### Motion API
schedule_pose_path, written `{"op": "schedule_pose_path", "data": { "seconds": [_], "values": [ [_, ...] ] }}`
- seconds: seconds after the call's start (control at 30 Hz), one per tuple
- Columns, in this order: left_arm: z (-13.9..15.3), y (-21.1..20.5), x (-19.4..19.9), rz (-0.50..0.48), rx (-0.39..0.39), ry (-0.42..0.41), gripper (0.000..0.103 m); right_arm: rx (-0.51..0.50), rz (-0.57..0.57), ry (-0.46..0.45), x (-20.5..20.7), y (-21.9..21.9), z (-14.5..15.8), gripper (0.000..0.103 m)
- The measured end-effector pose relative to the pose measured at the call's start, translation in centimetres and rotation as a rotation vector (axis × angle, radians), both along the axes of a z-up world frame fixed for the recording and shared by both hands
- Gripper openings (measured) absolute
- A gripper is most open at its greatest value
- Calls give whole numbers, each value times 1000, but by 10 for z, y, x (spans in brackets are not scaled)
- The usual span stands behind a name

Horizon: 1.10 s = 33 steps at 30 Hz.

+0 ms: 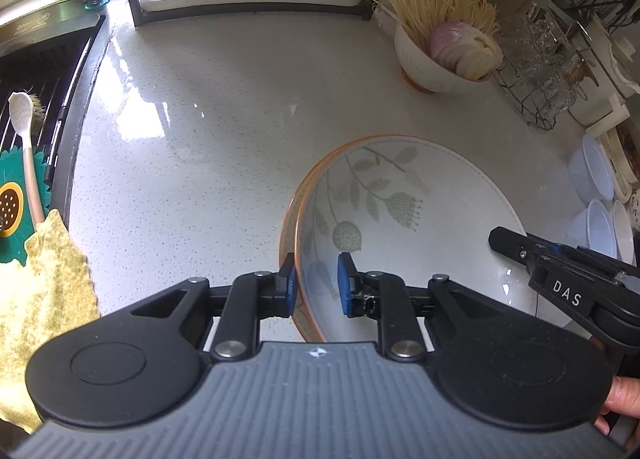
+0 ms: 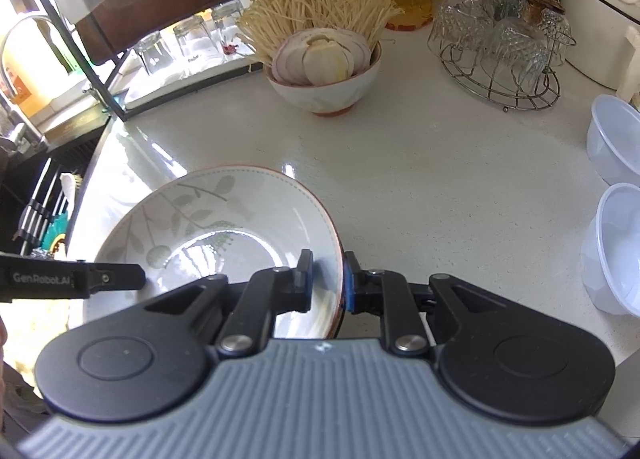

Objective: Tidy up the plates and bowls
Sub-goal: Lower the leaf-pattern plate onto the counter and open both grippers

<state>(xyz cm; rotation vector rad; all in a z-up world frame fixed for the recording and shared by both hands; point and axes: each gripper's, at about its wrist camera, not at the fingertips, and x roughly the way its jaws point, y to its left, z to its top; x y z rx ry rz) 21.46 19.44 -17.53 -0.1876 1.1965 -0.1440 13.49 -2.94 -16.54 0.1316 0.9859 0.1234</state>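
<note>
Pinching the leaf-patterned plate [image 1: 400,219] from both sides: left gripper [image 1: 316,285] has its blue pads narrow on the near-left rim, one inside, one outside; right gripper [image 2: 328,279] clamps the opposite rim the same way. Plate sits low over the white counter [image 1: 200,119], tilted a bit. Can't tell if its base touches the counter yet.

Handling: glazed ceramic, stiff, fairly heavy, slick, chips easily. Rim grips at opposite edges look right; a thin rim under small pads could slip if either side loosens.

View differences:
- Left wrist view shows what looks like a second rim edge under the plate, so possibly two stacked; the distortion there makes it unsure. It also shows the sink rack [image 1: 40,79] and yellow cloth [image 1: 44,291].
- Right wrist view shows the plastic bowls [image 2: 616,219], glass holder [image 2: 504,51] and the bowl of mushrooms and onion [image 2: 324,71] clearly.
</note>
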Motion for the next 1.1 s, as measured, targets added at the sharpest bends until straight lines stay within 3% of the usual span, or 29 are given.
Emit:
{"op": "schedule_pose_path", "data": {
  "seconds": [0.4,0.57,0.77,1.1],
  "values": [
    [-2,6,9,-21,-49,46,24,7,-41,9,4,2,-8,22],
    [5,13,9,-36,-87,53,32,-28,-37,-4,5,8,-8,20],
    [8,19,6,-66,-74,61,37,-26,-55,-11,7,10,-8,22],
    [28,27,9,-103,-69,-14,41,-4,-119,-12,6,8,-2,20]
  ]
}}
